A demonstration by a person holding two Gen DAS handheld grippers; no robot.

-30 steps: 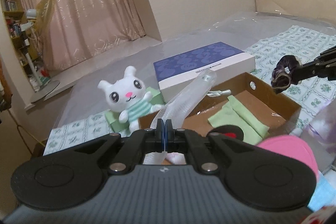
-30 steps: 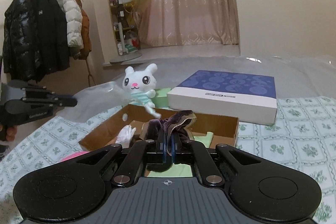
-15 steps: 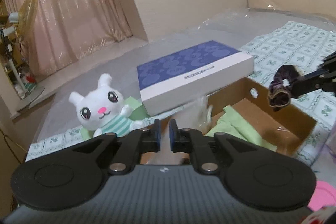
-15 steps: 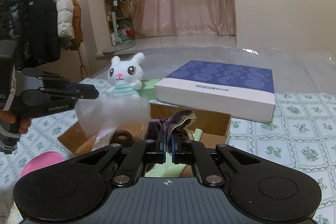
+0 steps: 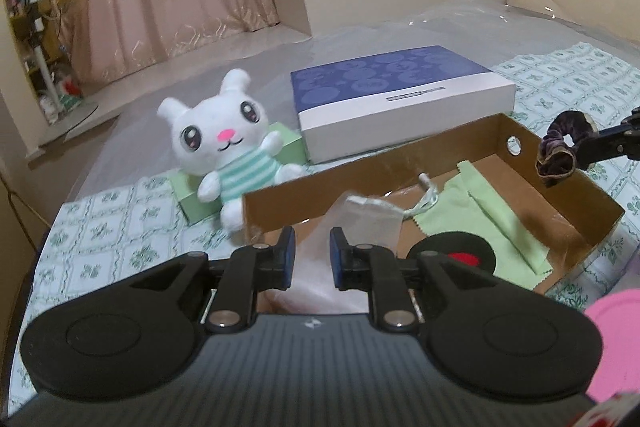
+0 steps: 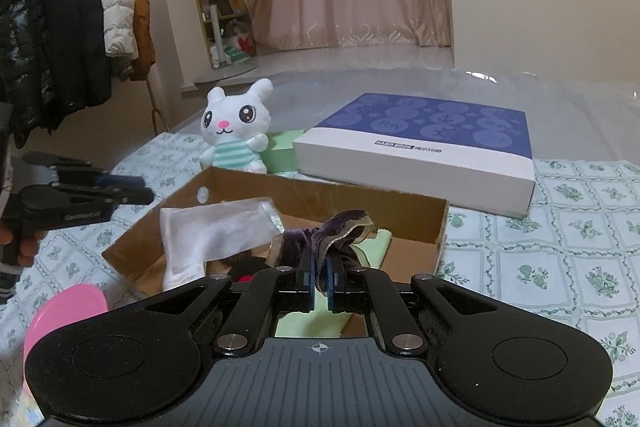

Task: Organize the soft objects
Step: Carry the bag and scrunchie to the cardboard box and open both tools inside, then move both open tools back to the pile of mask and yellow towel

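An open cardboard box (image 5: 452, 147) (image 6: 308, 193) lies on the bed. In it lie a white sheer drawstring pouch (image 5: 360, 223) (image 6: 216, 231), a light green cloth (image 5: 492, 203) (image 6: 376, 241) and a black round thing with a red spot (image 5: 456, 251). My left gripper (image 5: 312, 261) (image 6: 132, 191) is open and empty just above the box's near-left edge, with the pouch below it. My right gripper (image 6: 319, 279) (image 5: 576, 155) is shut on a dark purple scrunchie (image 6: 336, 231) (image 5: 560, 151) and holds it over the box's right wall.
A white plush bunny (image 5: 228, 147) (image 6: 236, 127) leans on a green box (image 5: 288, 147) behind the cardboard box. A blue and white flat box (image 5: 400, 95) (image 6: 424, 143) lies beside it. A pink round lid (image 5: 616, 339) (image 6: 64, 319) lies near the front. Coats (image 6: 60, 27) hang at the left.
My left gripper has opened and let go of the sheer pouch, which now lies in the box. My right gripper still holds the scrunchie over the box.
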